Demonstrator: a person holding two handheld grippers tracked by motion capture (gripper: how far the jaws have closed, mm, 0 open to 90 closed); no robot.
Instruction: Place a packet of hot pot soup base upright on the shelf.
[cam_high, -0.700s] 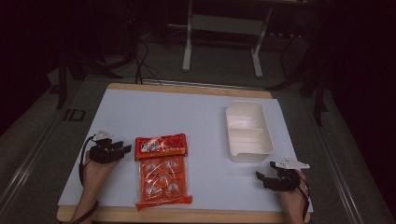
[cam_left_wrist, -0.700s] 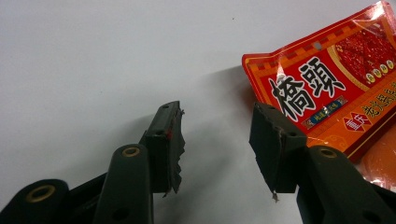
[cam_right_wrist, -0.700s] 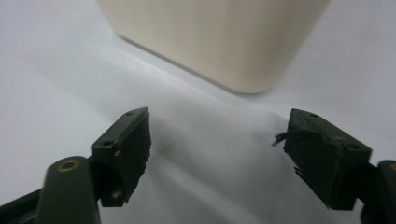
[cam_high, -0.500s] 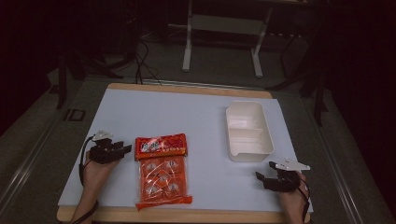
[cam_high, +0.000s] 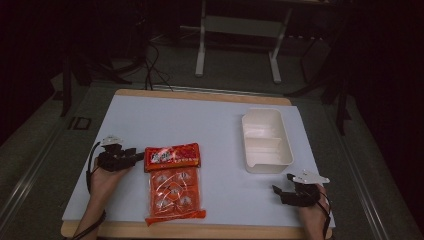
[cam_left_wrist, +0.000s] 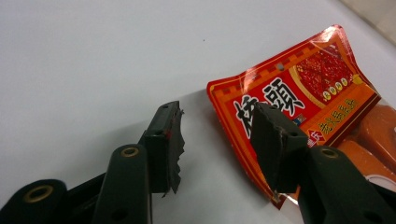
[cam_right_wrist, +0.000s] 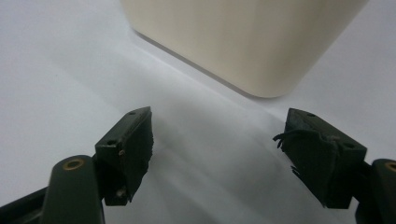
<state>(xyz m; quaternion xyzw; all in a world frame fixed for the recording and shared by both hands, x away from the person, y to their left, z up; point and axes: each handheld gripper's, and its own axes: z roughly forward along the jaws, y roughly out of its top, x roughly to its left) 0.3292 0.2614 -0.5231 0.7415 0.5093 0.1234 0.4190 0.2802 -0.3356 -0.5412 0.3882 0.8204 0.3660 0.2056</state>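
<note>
A red snack packet (cam_high: 174, 181) with a printed header and orange pieces under clear film lies flat at the front left of the white table top (cam_high: 200, 125). My left gripper (cam_high: 135, 156) rests just left of the packet's header, open, its jaws straddling the packet's corner (cam_left_wrist: 233, 112) without closing on it. A cream two-compartment tray (cam_high: 265, 140) stands empty at the right. My right gripper (cam_high: 277, 192) sits open at the front right, below the tray's near corner (cam_right_wrist: 243, 42), with bare table between its jaws.
The table's wooden front edge (cam_high: 200, 231) runs just under both hands. Beyond the far edge stand a metal frame's legs (cam_high: 237, 50) and cables on a dark floor. Bare table lies between packet and tray.
</note>
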